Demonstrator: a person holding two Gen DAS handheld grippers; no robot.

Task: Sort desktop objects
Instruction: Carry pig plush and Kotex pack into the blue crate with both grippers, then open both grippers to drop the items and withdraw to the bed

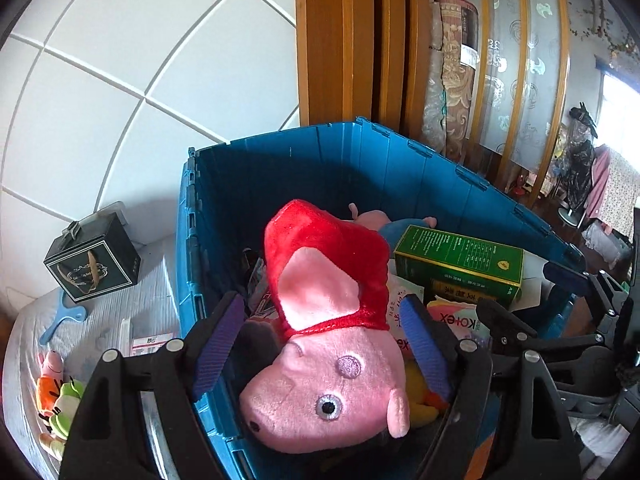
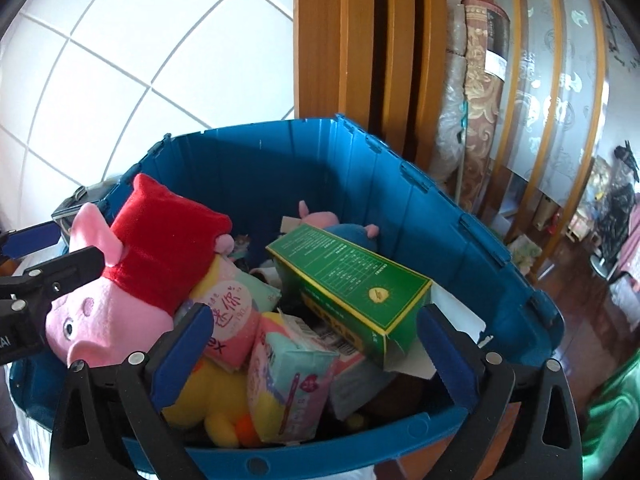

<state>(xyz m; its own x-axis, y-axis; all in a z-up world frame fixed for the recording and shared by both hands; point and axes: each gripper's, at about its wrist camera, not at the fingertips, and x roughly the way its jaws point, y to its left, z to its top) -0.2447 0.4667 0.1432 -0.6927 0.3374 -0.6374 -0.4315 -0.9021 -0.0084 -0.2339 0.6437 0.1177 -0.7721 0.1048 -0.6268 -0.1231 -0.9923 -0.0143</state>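
1 pink pig plush [image 1: 324, 396] w/ red dress, upside-down over blue bin [image 1: 400, 168].

**Background fixtures**

White tiled wall [image 1: 140, 60] stands behind the work area. Wooden door frame [image 1: 340, 40] adjoins it. A rolled patterned carpet [image 1: 452, 72] leans upright against frosted glass sliding doors [image 2: 560, 80]. Dark wooden floor [image 2: 568, 280] lies beyond.

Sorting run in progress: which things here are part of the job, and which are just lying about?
Job:
blue crate
pink pig plush, between the left tool's pads
green box
black box
small plush toys
blue hand mirror

Lying about:
rolled carpet
wooden door frame
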